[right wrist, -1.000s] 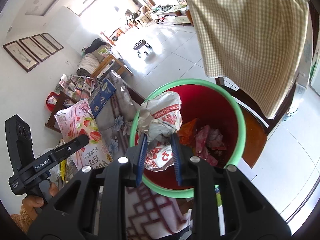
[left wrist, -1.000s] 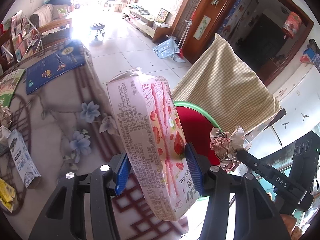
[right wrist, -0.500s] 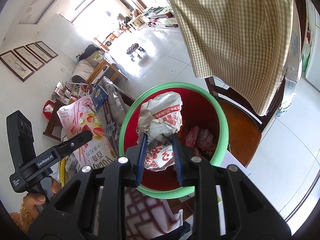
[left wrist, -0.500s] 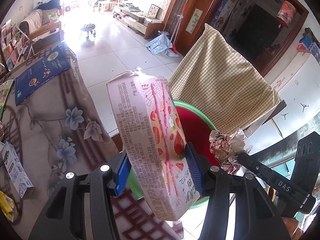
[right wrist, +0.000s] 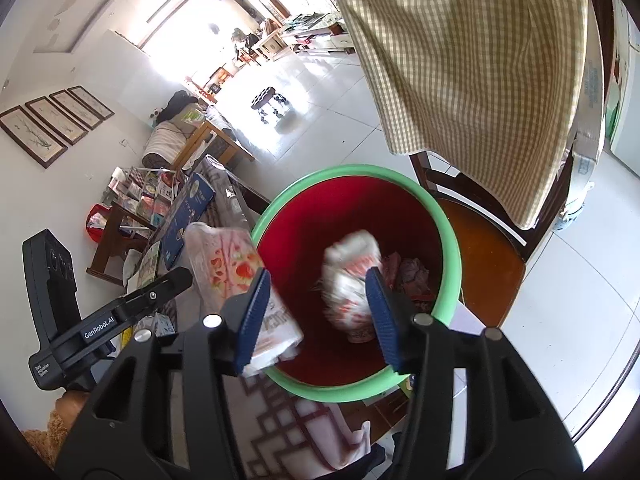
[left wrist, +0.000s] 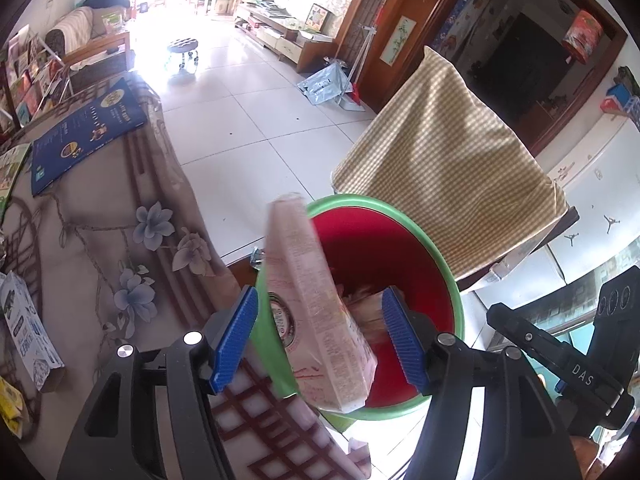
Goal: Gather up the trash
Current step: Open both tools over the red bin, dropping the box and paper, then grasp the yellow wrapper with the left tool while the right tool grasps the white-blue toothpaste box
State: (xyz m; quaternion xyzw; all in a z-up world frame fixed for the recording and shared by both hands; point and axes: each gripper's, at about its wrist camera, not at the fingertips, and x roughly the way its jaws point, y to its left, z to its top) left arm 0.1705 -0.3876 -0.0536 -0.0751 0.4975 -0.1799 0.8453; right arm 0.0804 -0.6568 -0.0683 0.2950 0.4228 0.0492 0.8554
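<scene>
Both grippers (left wrist: 320, 336) (right wrist: 316, 312) now apart; snack box (left wrist: 316, 320), crumpled wrapper (right wrist: 352, 284) loose over bin (right wrist: 448, 240).

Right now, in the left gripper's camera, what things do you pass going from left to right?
White carton → blue booklet → pink snack box → red bin with green rim → checked cloth → right gripper.

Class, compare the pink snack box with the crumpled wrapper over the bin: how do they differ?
The pink snack box is a long, flat carton with straight edges; the crumpled wrapper is a shapeless wad. The pink snack box shows strawberries; the crumpled wrapper is white with red print. Both look blurred above the red bin, each between the open jaws of a hand-held gripper.
</scene>
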